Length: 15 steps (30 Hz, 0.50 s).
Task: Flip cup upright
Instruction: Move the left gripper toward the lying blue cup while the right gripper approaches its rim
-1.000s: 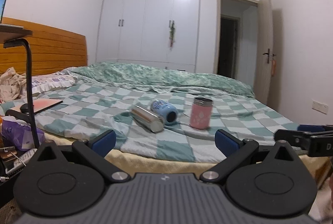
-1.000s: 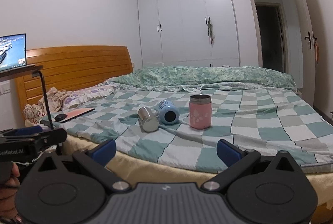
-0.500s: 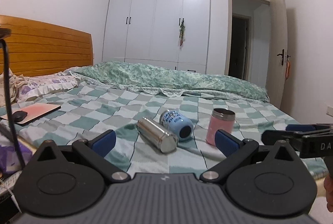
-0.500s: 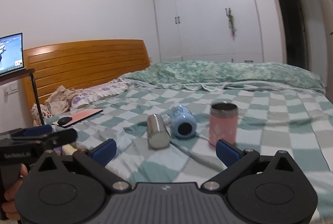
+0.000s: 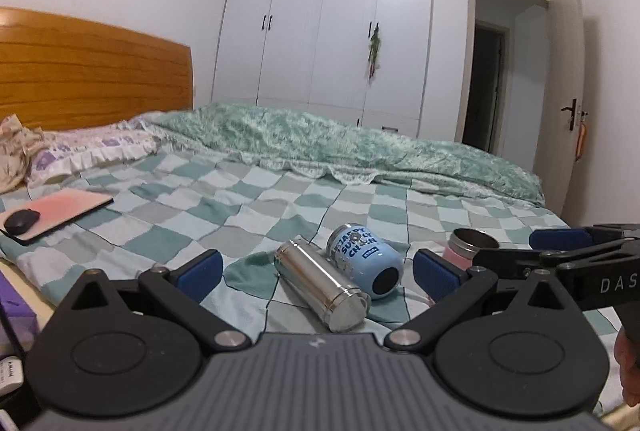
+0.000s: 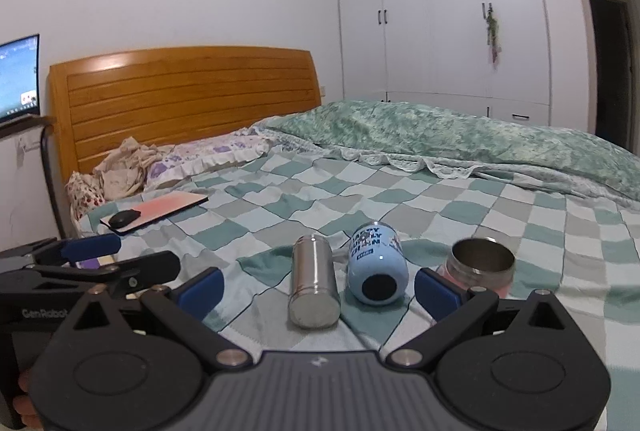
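A smooth blue cup [image 5: 365, 261] with a round black base is lying on its side on the checked cotton bedspread [image 5: 248, 199], and its dark lettering is showing "HAPPY" and "CHAN", the rest being too small to make out. Touching the blue cup's left side, a brushed steel flask [image 5: 320, 285] is lying tilted, its flat end facing the cameras. Just right of the blue cup, a pink tumbler [image 6: 480, 269] with a shiny metal rim is standing upright, mouth open to the ceiling.

Well left of the blue cup, a black mouse [image 5: 21, 222] is sitting on a flat pink pad [image 5: 68, 205]. Behind the blue cup, a crumpled green quilt [image 5: 360, 143] is lying across the bed.

The left gripper [image 5: 316, 273] is hanging in front of the blue cup, its blue-padded fingers spread wide and gripping nothing. The right gripper [image 6: 318, 285] is likewise gaping wide and touching nothing. Its body is reading "DAS" in the left view, while the left one's is reading "GenRobot"
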Available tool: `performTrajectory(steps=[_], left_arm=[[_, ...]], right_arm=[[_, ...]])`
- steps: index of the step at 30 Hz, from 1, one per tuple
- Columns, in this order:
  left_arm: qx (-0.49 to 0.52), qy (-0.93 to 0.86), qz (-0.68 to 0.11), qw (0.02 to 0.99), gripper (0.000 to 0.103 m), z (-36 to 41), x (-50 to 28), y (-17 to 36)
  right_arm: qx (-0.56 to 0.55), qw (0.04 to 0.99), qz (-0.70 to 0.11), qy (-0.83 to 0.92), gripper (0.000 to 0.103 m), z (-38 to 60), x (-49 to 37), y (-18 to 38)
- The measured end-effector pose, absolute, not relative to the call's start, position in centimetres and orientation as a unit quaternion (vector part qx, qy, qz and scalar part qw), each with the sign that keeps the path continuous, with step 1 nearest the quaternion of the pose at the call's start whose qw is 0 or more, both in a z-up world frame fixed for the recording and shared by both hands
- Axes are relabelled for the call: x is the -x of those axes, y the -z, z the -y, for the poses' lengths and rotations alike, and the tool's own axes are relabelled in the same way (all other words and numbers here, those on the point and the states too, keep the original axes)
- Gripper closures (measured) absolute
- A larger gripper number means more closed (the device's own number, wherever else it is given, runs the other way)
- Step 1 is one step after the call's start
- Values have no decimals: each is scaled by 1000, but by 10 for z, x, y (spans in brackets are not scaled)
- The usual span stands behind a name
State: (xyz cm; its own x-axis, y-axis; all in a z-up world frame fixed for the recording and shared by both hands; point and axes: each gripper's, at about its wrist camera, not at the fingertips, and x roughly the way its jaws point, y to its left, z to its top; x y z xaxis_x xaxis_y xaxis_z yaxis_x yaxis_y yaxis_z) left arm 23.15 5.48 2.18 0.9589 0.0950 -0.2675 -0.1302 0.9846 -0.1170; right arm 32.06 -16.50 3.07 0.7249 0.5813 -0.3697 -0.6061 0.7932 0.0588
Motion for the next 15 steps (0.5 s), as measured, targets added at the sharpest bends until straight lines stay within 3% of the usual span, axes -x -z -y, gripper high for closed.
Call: performTrajectory(steps=[15], left_arm=[[104,-64,-200,972,0,-80,-347,6]], right_arm=[[0,918,-212,-334,2,139,-460,-22]])
